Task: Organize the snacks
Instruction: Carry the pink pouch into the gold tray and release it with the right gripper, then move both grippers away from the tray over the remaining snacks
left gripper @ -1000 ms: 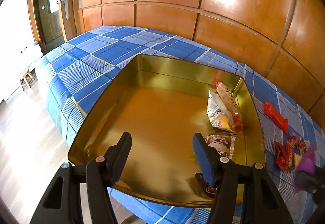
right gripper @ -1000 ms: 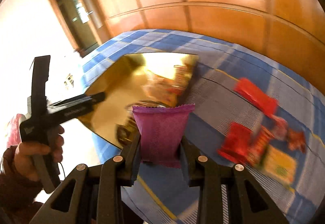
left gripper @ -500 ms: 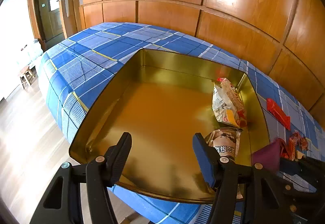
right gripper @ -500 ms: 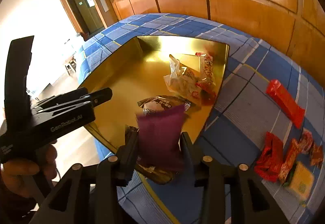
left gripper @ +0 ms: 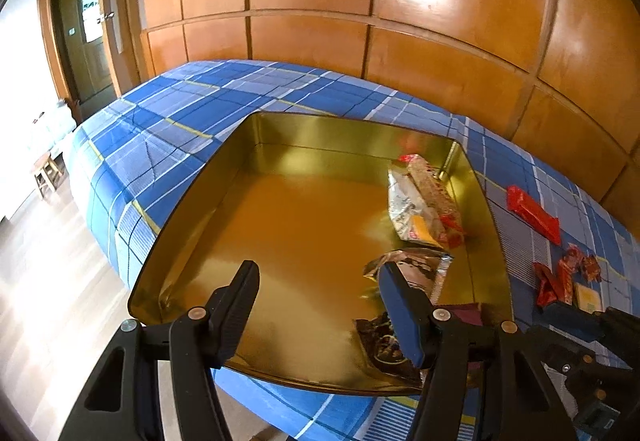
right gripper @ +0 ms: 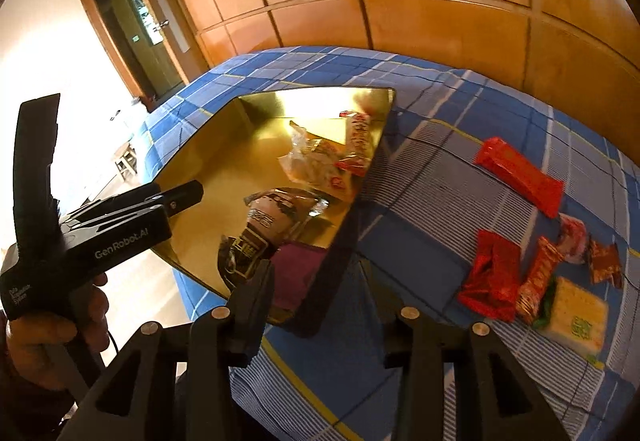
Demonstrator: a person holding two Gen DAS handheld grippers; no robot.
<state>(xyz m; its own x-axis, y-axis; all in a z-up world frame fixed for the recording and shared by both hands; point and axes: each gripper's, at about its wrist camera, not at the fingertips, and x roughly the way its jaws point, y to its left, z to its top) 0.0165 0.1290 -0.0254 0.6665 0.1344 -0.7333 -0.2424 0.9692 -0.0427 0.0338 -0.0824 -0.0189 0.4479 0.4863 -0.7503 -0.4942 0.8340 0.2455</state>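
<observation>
Purple snack packet [right gripper: 298, 273] is seen lying in the gold tin tray [left gripper: 192, 225], at its near right corner. Right gripper [right gripper: 320, 305] is held wide, empty; left gripper [left gripper: 320, 305] likewise wide above the tray.

Both wrist views look down, close, sharing the gold tray [left gripper: 192, 217].

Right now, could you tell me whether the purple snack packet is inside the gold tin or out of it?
Inside. The purple packet lies flat in the tin's near corner, beside a dark wrapper; the right tool is open and holds nothing.
</observation>
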